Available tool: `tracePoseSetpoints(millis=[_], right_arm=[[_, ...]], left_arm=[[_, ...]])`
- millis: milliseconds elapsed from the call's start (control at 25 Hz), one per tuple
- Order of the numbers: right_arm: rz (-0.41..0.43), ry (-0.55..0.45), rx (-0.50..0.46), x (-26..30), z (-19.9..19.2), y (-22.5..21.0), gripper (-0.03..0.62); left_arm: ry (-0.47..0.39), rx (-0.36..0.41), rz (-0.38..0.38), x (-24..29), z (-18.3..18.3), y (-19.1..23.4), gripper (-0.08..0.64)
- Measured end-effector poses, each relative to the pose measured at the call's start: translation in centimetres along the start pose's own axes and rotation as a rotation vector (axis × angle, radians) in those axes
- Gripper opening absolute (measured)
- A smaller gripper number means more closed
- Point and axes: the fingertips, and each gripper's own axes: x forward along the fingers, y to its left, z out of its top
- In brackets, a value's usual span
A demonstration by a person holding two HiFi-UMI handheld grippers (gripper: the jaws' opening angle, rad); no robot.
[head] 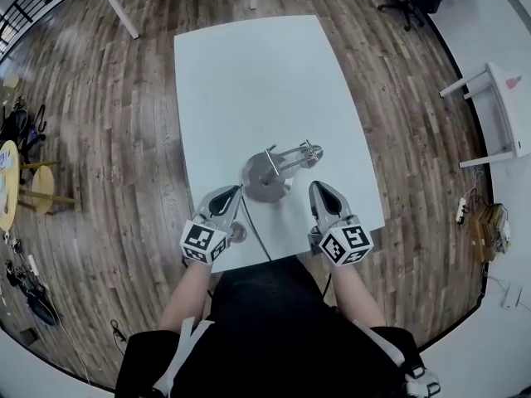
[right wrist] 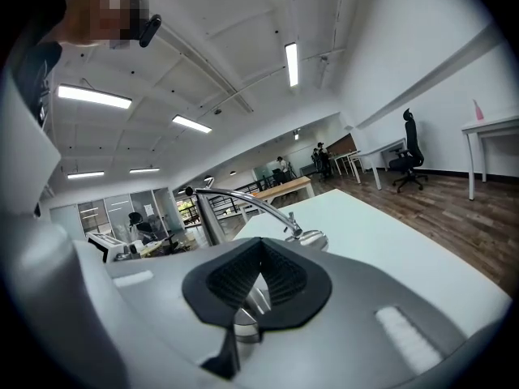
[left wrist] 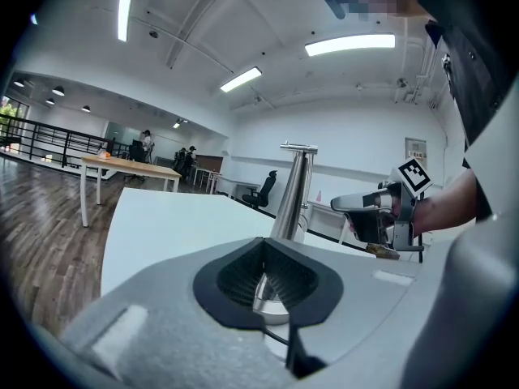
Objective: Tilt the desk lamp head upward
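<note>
Desk lamp (head: 267, 177) flanked: left tool (head: 225, 196) at 7 o'clock, right tool (head: 324, 194) at 5, both closed empty, likely staging the tilt.

Desk lamp (head: 284, 159) stood on table (head: 249, 73), near front edge. Lamp head (head: 312, 151) lay right of base (head: 265, 181). Left gripper (head: 227, 192) just left of base, right gripper (head: 320, 189) just right. Cable (head: 256, 232) ran between grippers toward table's near edge.

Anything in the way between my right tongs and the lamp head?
No. In the head view, only bare white table lies between the shut right tongs and the lamp head.
</note>
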Motion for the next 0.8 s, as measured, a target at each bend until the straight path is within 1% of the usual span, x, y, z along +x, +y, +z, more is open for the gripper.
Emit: tracePoseSetpoints(millis=[160,280,320,400,520,600,760,800], right_arm=[[0.007,0.029,0.013,0.2,-0.8,-0.6,0.005],[0.014,0.034,0.019,0.4,-0.9,-0.8,0.005],[0.016,0.034,0.025,0.4,-1.0,-0.8,0.005],[0.026,0.032,0.043,0.3,-1.1,-0.9,0.005],[0.052,0.025,0.1,0.1,-0.9,-0.9,0.005],[0.062,0.021,0.138,0.0,-0.8,-0.9,0.005],[0.055,0.042,0.125,-0.2,-1.3,-1.1,0.006],[0.057,0.048,0.125,-0.2,-1.4,-1.1,0.006]], left_arm=[[0.025,0.016,-0.034,2.0,-0.7,-0.3,0.0],[0.078,0.047,-0.074,3.8,-1.6,-0.7,0.009],[0.106,0.057,-0.088,4.3,-2.1,-0.8,0.047],[0.16,0.073,-0.118,5.2,-3.1,-1.2,0.049],[0.235,0.113,-0.165,6.3,-4.4,-1.9,0.111],[0.278,0.144,-0.179,6.7,-5.1,-2.1,0.141],[0.303,0.159,-0.186,7.2,-6.7,-1.9,0.15],[0.313,0.173,-0.191,7.3,-7.2,-1.9,0.15]])
